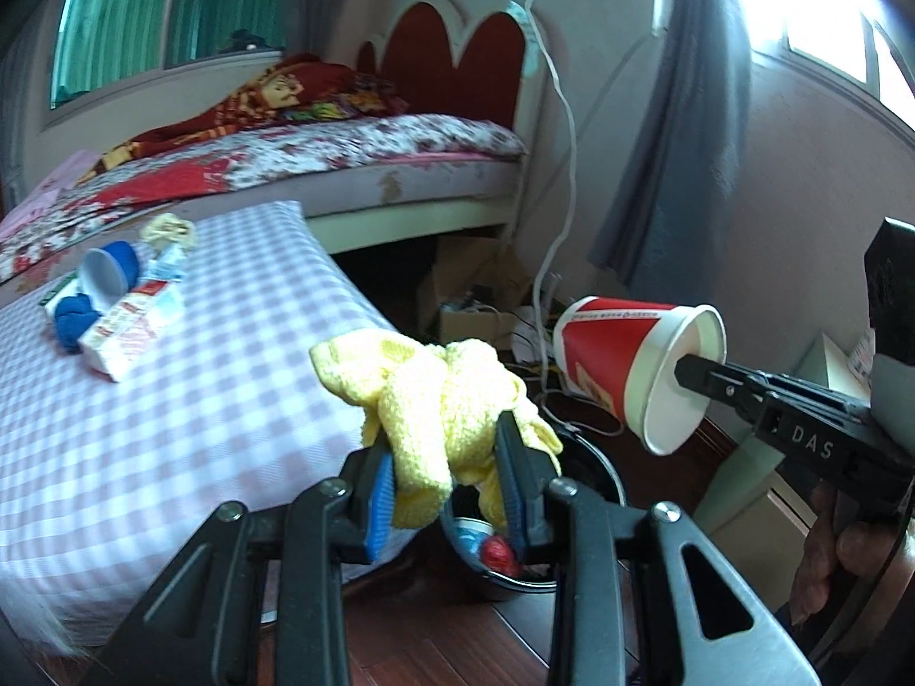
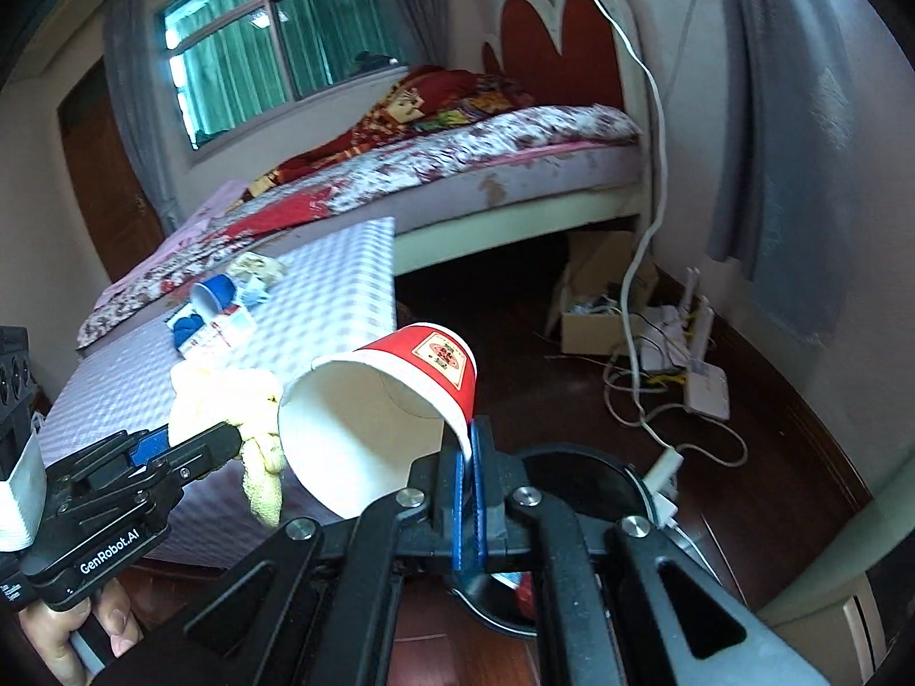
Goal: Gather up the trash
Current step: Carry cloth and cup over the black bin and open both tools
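The left gripper (image 1: 446, 491) clamps a yellow cloth (image 1: 429, 394), the right gripper (image 2: 469, 457) pinches a red paper cup's (image 2: 394, 394) rim, seemingly above a black bin (image 2: 589, 474).

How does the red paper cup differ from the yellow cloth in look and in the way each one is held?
The red paper cup is stiff, red outside and white inside; the yellow cloth is soft, fuzzy and crumpled. The right gripper pinches the cup's thin rim, with jaws nearly together; the left gripper clamps the bunched cloth, with jaws further apart. The cup lies tilted on its side, while the cloth droops. Both are held in the air, near the dark bin.
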`<state>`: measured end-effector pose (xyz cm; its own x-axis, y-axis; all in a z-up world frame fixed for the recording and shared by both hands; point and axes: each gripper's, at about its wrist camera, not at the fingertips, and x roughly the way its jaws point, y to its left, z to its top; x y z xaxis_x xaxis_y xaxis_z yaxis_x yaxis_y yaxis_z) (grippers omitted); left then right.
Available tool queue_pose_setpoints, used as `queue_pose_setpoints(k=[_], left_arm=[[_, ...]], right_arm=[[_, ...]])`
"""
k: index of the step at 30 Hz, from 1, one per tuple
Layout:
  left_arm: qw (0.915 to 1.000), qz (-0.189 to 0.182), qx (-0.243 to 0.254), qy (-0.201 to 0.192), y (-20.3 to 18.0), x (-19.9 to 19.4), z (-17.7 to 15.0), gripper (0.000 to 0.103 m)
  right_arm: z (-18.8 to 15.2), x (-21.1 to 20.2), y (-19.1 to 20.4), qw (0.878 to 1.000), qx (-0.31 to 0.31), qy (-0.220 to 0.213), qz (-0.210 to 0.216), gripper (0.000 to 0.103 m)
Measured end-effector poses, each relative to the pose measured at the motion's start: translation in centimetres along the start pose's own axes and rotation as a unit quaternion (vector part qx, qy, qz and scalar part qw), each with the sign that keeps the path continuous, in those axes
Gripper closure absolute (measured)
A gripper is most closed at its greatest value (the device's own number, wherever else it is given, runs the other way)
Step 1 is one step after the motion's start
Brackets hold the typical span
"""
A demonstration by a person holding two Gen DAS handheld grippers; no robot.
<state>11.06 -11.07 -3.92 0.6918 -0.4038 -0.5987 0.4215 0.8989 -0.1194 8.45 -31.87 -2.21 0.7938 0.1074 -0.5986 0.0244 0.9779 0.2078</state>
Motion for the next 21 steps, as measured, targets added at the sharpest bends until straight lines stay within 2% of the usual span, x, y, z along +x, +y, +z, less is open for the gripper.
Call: queue_pose_setpoints(k=[10, 21], left_arm=[[0.9985, -0.035, 0.011, 0.041, -4.1, 3.9, -2.1, 0.07], [0.9943, -0.047, 0.002, 0.096, -6.0, 8.5, -4.5, 0.07]], right_arm=[[-2.6, 0.7, -4.2, 0.999, 0.019, 0.032, -0.039, 0.1], [-5.7, 5.1, -7.4, 0.994, 0.034, 0.092, -0.056, 0.1]])
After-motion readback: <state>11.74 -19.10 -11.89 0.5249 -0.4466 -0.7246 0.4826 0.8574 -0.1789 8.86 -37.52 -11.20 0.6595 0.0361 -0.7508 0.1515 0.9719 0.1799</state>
